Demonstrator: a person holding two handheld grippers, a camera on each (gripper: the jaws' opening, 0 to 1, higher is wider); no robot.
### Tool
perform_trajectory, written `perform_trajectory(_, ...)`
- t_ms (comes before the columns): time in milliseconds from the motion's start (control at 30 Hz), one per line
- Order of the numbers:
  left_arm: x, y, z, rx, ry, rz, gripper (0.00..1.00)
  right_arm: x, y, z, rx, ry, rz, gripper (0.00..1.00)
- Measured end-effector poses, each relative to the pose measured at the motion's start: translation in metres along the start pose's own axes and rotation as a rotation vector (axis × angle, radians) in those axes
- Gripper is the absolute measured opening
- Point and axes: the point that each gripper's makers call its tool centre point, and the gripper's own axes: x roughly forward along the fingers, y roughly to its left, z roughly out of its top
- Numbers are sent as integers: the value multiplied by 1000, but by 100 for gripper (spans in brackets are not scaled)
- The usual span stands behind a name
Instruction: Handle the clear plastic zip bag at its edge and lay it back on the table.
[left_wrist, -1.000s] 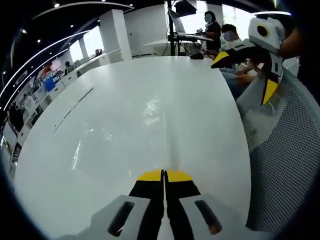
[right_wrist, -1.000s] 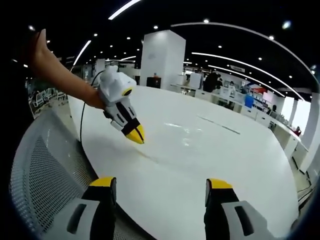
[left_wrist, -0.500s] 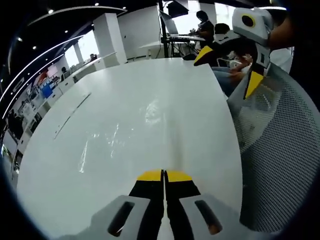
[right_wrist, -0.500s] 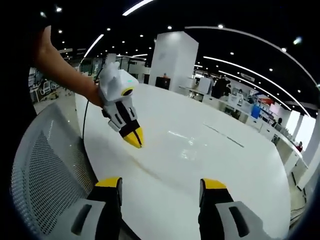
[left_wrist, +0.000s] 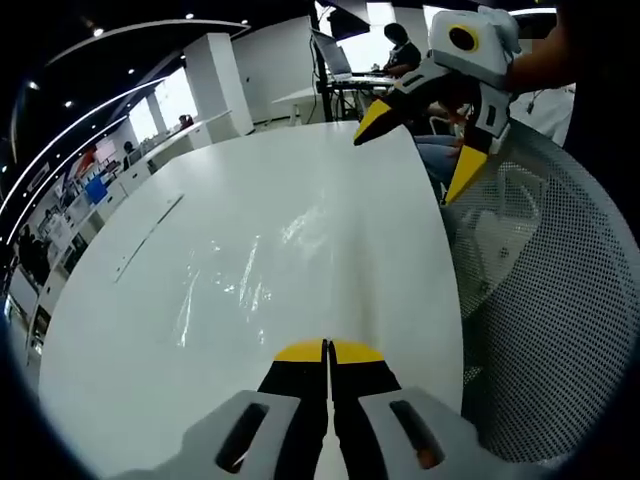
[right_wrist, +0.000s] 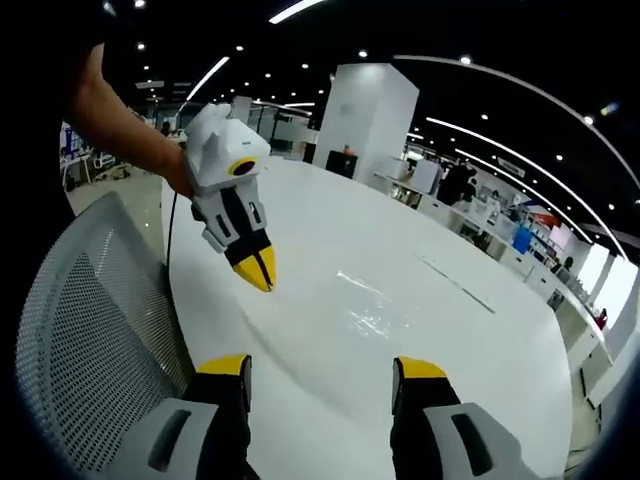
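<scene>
The clear plastic zip bag (left_wrist: 245, 275) lies mostly flat on the white table (left_wrist: 120, 330) and shows as glints and creases; in the right gripper view the bag (right_wrist: 375, 315) glints mid-table. One thin edge of it runs up to my left gripper (left_wrist: 328, 350), which is shut on that edge just above the table near its rim. In the right gripper view the left gripper (right_wrist: 258, 272) points down at the table, held by a bare arm. My right gripper (right_wrist: 322, 368) stands open with nothing between its fingers. It hangs over the table's edge in the left gripper view (left_wrist: 415, 150).
A grey mesh chair (left_wrist: 540, 300) stands against the table's near edge, also in the right gripper view (right_wrist: 90, 320). People sit by a laptop stand (left_wrist: 345, 60) beyond the far end. A thin dark strip (right_wrist: 455, 285) lies on the table. A white pillar (right_wrist: 365, 120) stands behind.
The right gripper has come nearer and more over the table's edge in the left gripper view. The bag's creases show larger. The left gripper stays shut, the right stays open.
</scene>
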Motion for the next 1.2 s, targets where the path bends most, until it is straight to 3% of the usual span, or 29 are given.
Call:
perform_trajectory(400,-11,-5,9,20,-16,10,0,4,2,4,-64,10,30,44)
perform_trajectory(800,-15,-19,8,81,6,-28,0,14,6,7,-153,17,59,37)
perform_trajectory(1200,-20,-27,6,140,31,-54,0,24,18,0,-245,63,134,19)
